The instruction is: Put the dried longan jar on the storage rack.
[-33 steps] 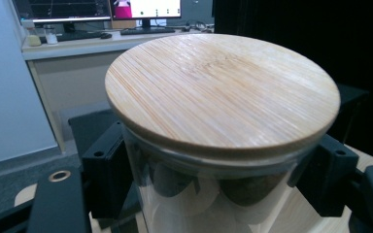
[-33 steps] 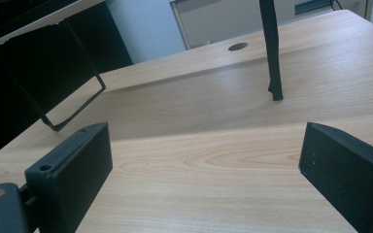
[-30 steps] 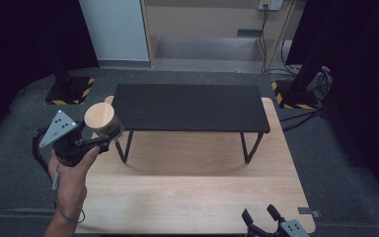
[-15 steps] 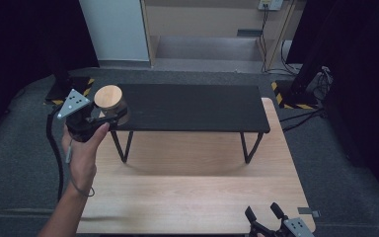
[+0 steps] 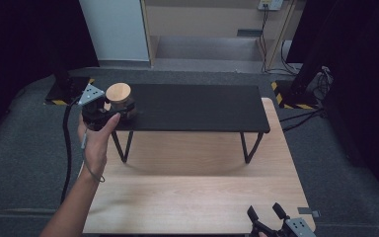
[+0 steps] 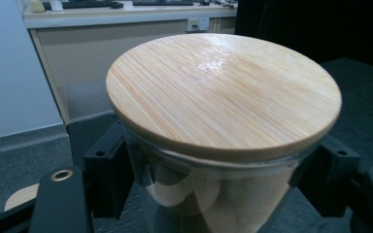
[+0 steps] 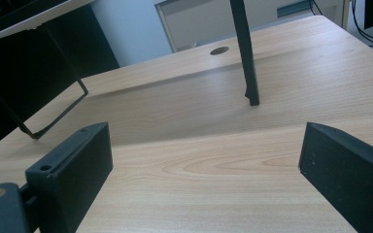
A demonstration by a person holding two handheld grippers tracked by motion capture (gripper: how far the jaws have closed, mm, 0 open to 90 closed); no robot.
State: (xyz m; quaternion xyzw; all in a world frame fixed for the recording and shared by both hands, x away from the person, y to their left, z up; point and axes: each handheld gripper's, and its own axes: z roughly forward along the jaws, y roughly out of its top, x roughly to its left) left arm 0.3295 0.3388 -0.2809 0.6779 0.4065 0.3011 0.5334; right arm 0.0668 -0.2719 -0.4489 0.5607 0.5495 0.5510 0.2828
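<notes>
A clear glass jar [image 5: 120,101] with a round wooden lid [image 6: 223,94] is clamped between the jaws of my left gripper [image 5: 121,109], at the left end of the black shelf [image 5: 197,106]. In the left gripper view the black pads [image 6: 109,177] press on the glass [image 6: 199,199] from both sides, just under the lid. Pale rounded pieces show inside the jar. My right gripper [image 5: 269,218] rests at the front right edge of the wooden table [image 5: 197,197], its jaws wide apart with nothing between them; in the right gripper view [image 7: 206,179] only bare tabletop lies there.
The black shelf stands on thin metal legs [image 5: 249,148] on the far half of the table. One leg [image 7: 245,58] rises ahead of my right gripper. A cable [image 5: 68,148] trails from the left gripper down the table's left side.
My left gripper has carried the jar away from the person and to the right, from beside the shelf's left end to over that end. The right gripper has stayed put.
</notes>
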